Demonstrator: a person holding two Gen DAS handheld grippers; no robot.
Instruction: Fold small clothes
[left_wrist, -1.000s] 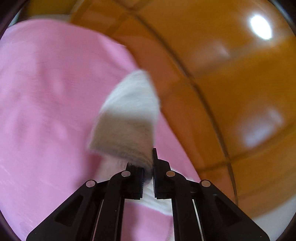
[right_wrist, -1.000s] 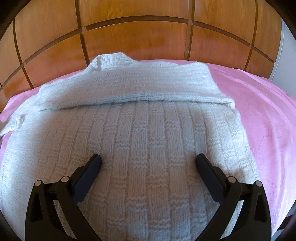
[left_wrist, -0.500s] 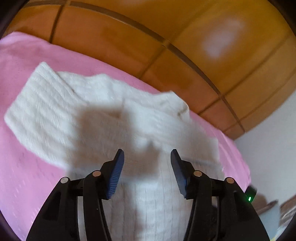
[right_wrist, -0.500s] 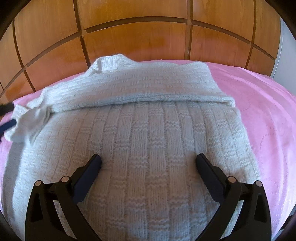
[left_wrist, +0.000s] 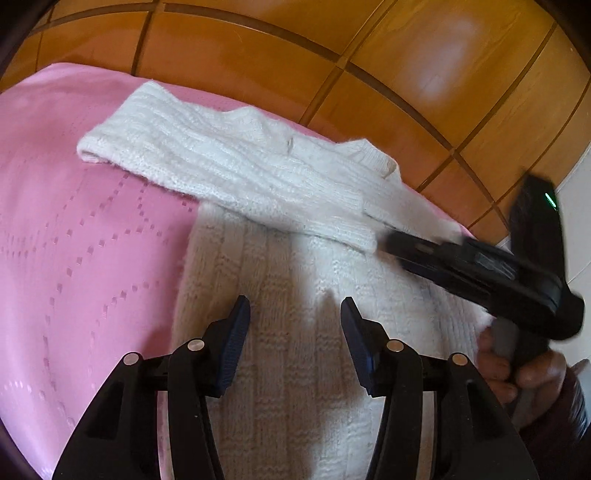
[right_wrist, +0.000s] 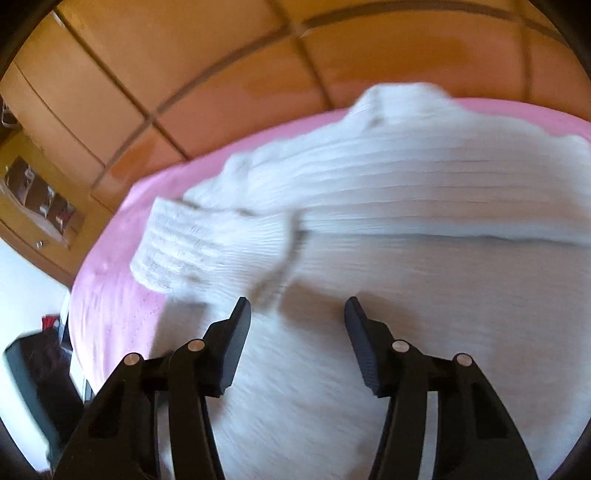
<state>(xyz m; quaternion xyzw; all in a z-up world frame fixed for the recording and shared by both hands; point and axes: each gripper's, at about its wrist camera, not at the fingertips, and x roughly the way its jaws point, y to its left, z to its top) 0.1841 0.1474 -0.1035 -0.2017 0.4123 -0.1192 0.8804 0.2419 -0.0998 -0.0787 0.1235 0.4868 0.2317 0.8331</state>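
Observation:
A white knitted sweater (left_wrist: 288, 266) lies flat on a pink bedspread (left_wrist: 74, 258). One sleeve (left_wrist: 221, 162) lies across its top, and the sleeve's end (right_wrist: 173, 247) sticks out over the pink bedspread (right_wrist: 110, 295). My left gripper (left_wrist: 295, 314) hovers over the sweater's body, open, with nothing gripped. My right gripper (right_wrist: 297, 308) is blurred above the sweater (right_wrist: 443, 295) just below the sleeve. Its jaws are closing and no fabric is pinched between them. In the left wrist view the right gripper (left_wrist: 386, 245) reaches in from the right, held by a hand (left_wrist: 524, 373).
Wooden panels (left_wrist: 258, 55) rise right behind the bed. A white wall (left_wrist: 580, 221) shows at the far right. In the right wrist view the bed's left edge drops off toward a wooden shelf (right_wrist: 37, 199) and a dark object (right_wrist: 33, 369) low down.
My left gripper let go of the sleeve end, opened and swung over the sweater's body; the sleeve now lies across the top. My right gripper swung left toward the sleeve with narrower jaws.

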